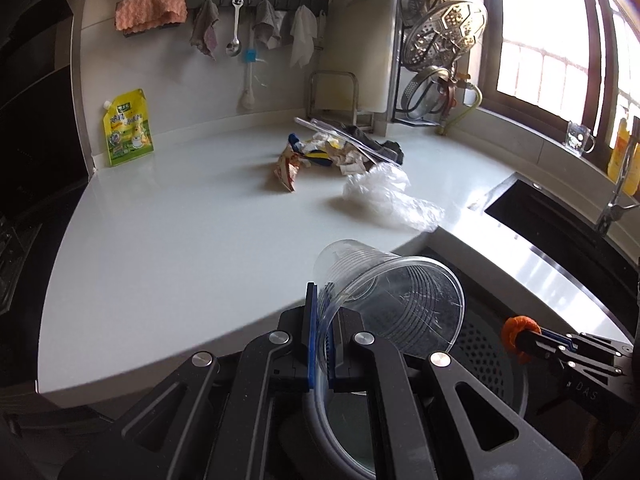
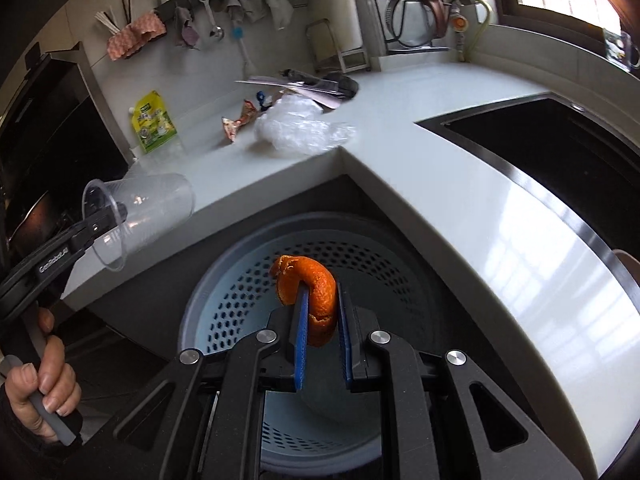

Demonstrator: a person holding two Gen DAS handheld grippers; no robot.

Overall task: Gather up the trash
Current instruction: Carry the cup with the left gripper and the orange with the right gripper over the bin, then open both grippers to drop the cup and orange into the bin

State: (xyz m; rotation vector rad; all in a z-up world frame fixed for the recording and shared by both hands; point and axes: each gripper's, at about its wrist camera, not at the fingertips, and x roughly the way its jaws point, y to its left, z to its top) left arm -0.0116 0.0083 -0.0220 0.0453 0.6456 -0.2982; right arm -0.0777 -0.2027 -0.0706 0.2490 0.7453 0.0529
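Observation:
My left gripper [image 1: 322, 300] is shut on the rim of a clear plastic cup [image 1: 394, 300], held on its side over the counter's front edge; it also shows in the right wrist view [image 2: 140, 212]. My right gripper [image 2: 323, 300] is shut on a curled orange peel [image 2: 316, 288], held above the perforated grey trash bin [image 2: 248, 280] on the floor below the counter. The peel also shows in the left wrist view [image 1: 520, 334]. A pile of wrappers [image 1: 320, 156] and a crumpled clear plastic bag [image 1: 388, 196] lie on the white counter [image 1: 180, 232].
A yellow-green pouch [image 1: 128, 128] leans on the back wall. A rack with cloths and utensils [image 1: 240, 4] hangs above. A dish rack with metal lids [image 1: 440, 52] stands at the back right. A black sink [image 2: 560, 152] is at the right.

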